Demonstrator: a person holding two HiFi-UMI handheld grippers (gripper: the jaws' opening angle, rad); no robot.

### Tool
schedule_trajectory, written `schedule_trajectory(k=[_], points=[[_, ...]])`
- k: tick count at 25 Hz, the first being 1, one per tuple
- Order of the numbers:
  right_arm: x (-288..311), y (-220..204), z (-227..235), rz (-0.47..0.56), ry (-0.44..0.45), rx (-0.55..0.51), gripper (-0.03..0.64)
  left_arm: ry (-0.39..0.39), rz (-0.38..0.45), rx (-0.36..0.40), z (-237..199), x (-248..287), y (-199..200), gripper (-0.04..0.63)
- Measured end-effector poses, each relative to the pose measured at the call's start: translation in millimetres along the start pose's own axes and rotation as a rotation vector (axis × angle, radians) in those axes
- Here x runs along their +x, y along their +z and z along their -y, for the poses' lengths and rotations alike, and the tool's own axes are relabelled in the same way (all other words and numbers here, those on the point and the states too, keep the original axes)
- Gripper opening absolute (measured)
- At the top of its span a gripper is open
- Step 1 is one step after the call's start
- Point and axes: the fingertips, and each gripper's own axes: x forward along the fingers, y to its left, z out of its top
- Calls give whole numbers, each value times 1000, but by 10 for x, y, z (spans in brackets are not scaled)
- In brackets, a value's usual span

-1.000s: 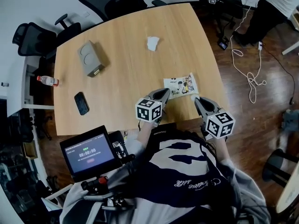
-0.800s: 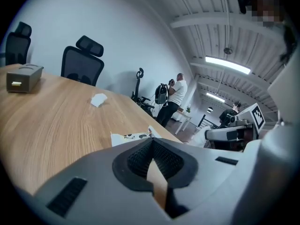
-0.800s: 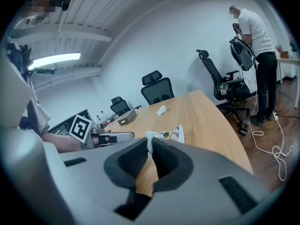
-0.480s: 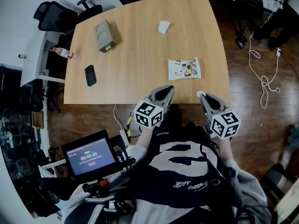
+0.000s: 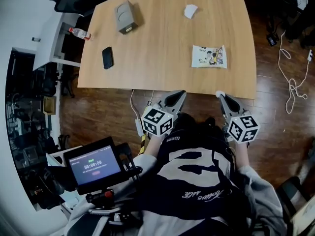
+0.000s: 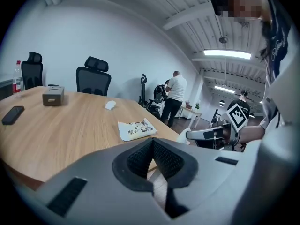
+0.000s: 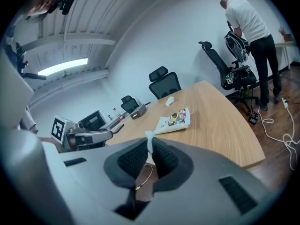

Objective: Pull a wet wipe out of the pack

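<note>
The wet wipe pack (image 5: pixel 209 56), a flat, soft pouch with colourful print, is laid near the front edge of the table, well apart from both grippers. Whether its flap is open cannot be told. A small white wipe scrap (image 7: pixel 149 136) is pinched between the ribbed dark pads of the right gripper (image 5: pixel 221 98), whose jaws are closed narrowly on it beyond the table's edge, above the floor. The left gripper (image 6: pixel 153 141) is held with its jaws brought together at the tips and nothing between them. Farther back on the pale wood-grain table (image 5: pixel 162 68) are set a crumpled white tissue (image 5: pixel 190 11), a grey rectangular box (image 5: pixel 125 17) and a black phone (image 5: pixel 108 57). A clear bottle (image 5: pixel 78 33) is seen at the far left edge. The dark plank floor (image 5: pixel 113 117) is crossed by a white cable (image 5: pixel 290 82), and black office chairs (image 6: pixel 93 76) are placed against a white wall.
</note>
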Motion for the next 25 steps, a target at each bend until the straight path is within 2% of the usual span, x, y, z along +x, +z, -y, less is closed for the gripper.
schedule_trajectory(k=[3,7,9,15,19,25], points=[[-10,-50,-70,10,-19,6,21,-19,1,3,-31,-64,-37,2],[-64,-77,-173,30,-64,0,21,-67,-46,119,12,-129,-66,2],[-62,-63,-277,56,-93,-12,21,-105,-48,154,13,-198,-68,2],[40,-213,-909,144,-186,6,21,-220,-25,162,-156,-820,-185,2],[127,-331,-1434,225,-264,34,21,-277,1,168,-487,-1314,-207,2],[94,-732,-2173,281,-339,117,21,-353,6,150,-769,-2009,-413,2]])
